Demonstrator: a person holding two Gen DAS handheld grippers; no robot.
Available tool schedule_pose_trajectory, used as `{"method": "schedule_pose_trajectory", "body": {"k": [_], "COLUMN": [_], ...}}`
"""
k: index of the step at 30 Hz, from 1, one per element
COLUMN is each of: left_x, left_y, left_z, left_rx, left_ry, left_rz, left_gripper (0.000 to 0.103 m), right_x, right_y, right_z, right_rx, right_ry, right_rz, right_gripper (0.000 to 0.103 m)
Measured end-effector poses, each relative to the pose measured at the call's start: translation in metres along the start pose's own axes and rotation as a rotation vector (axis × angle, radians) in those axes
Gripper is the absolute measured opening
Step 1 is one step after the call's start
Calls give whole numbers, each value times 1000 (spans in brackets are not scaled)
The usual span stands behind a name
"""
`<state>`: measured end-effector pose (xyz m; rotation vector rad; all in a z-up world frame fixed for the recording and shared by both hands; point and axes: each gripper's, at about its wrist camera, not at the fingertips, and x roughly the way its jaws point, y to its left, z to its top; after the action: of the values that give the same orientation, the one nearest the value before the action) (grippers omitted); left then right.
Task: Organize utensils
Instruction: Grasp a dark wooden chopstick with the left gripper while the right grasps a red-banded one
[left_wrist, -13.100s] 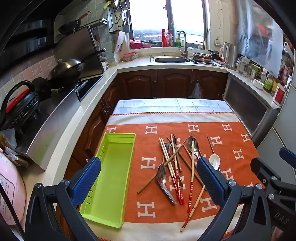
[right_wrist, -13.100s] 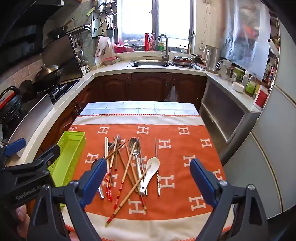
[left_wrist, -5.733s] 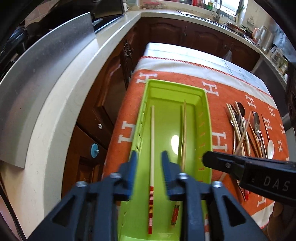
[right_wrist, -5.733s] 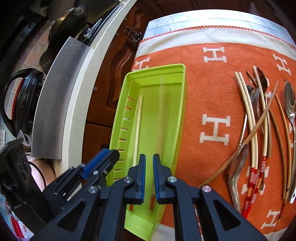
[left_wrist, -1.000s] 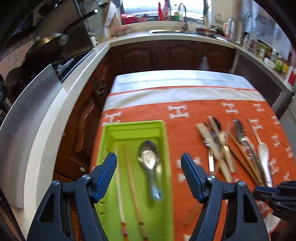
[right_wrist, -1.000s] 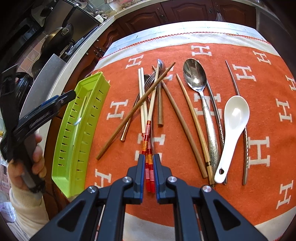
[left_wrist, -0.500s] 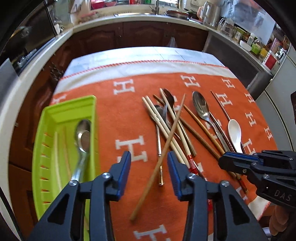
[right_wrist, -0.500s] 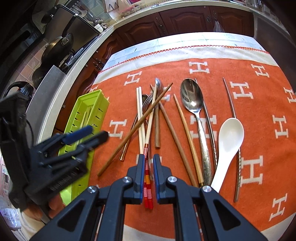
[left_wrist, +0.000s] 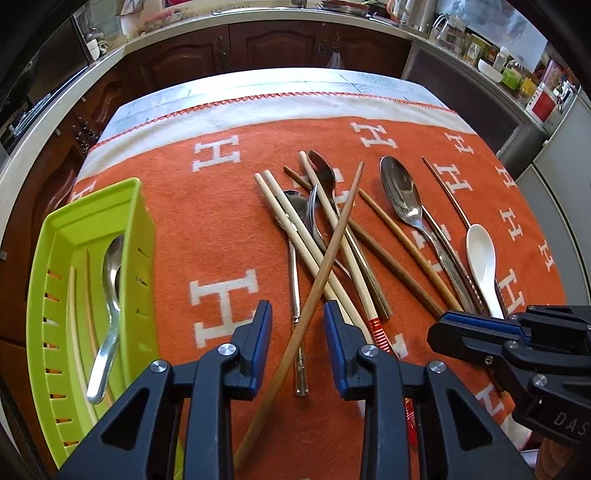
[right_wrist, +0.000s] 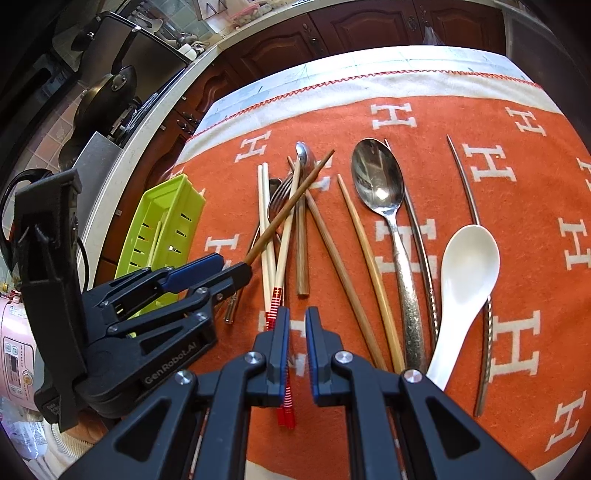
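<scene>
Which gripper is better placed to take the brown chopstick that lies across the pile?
Left. The left gripper straddles the brown chopstick, jaws closing around it. The right gripper, nearly shut, sits at the red-banded chopsticks.

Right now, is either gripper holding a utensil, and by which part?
Nothing gripped yet: left gripper jaws are closing around the brown chopstick below its middle; right gripper shut, apparently empty.
</scene>
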<state>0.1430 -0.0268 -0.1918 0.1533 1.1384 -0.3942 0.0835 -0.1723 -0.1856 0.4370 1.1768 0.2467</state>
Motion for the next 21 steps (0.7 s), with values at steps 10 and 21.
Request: {"method": "schedule_pose_trajectory", "body": {"k": [10, 21], "left_x": [5, -24], "left_y": [-8, 9], "left_z": [0, -2], "left_rx": [11, -65], "left_ry": [0, -41], "left_rz": [-12, -46], "left_gripper": [4, 4], "right_x": [1, 14], "right_y": [-3, 6], "right_z": [0, 13], "right_rx": [-2, -9], "right_ry": [3, 21], "right_rz": [13, 27], "right_gripper": [9, 9]}}
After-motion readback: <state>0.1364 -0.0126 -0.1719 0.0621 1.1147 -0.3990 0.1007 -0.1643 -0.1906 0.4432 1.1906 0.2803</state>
